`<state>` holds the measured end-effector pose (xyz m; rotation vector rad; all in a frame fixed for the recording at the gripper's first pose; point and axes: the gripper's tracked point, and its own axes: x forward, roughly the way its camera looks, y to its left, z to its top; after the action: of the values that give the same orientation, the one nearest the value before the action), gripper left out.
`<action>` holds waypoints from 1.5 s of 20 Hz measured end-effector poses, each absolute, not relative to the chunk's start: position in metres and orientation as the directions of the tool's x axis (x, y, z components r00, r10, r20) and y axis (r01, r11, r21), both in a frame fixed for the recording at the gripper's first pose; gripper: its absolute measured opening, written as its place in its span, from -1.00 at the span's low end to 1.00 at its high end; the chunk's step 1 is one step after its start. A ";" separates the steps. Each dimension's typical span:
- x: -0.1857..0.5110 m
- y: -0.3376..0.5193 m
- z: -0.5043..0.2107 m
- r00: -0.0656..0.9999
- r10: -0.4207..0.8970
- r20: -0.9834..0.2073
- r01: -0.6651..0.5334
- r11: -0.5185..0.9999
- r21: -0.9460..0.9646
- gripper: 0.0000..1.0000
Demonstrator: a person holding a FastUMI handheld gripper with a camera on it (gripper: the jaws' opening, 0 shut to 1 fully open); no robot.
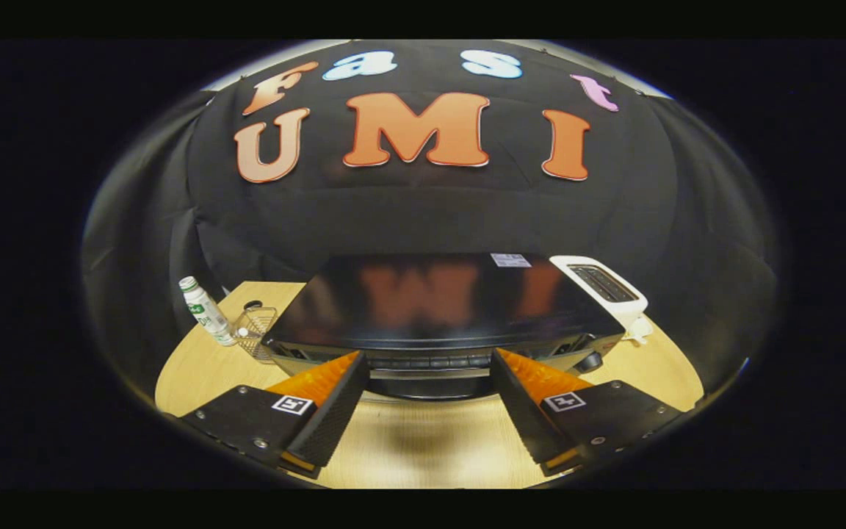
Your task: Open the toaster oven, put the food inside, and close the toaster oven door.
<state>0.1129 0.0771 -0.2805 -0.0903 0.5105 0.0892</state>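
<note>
1. Claw: fingers spread wide, nothing between them but bare tabletop. Tips sit just short of the oven front.
2. Toaster oven at 12 o'clock, dead ahead of the claw. Glossy black top; door looks closed from here. Handle bar runs across the front, right between the fingertips and just beyond them.
3. Knob at the oven's front, ~2 o'clock from the claw, just past the right finger.
4. Wire basket at ~10 o'clock, beside the oven's left corner; bottle just left of it, tilted. Can't tell if the food is in the basket: too small.
5. White pop-up toaster at ~1 o'clock, behind the oven's right rear corner.
6. My read: step in hand = grab handle, door not yet open.
7. Risks:
   - View looks down on the oven top, handle barely seen under the edge → claw may close above the bar or hit the top lip.
   - Right finger near knob → could snag it if approach drifts right.
   - Pull w/ weak pinch → slip off the bar, door snaps back.
   - Oven may slide on smooth tabletop if pulled straight back instead of down in an arc.
</note>
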 end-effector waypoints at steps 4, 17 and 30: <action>0.082 0.071 -0.289 0.858 0.061 -0.510 -0.107 0.992 -0.062 0.96; -0.008 0.060 -0.354 0.775 0.041 -0.631 -0.096 0.994 -0.054 0.96; -0.044 0.052 -0.428 0.685 0.016 -0.729 -0.066 0.997 -0.040 0.98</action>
<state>-0.0437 0.0519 -0.4278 -0.0647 0.8157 0.0459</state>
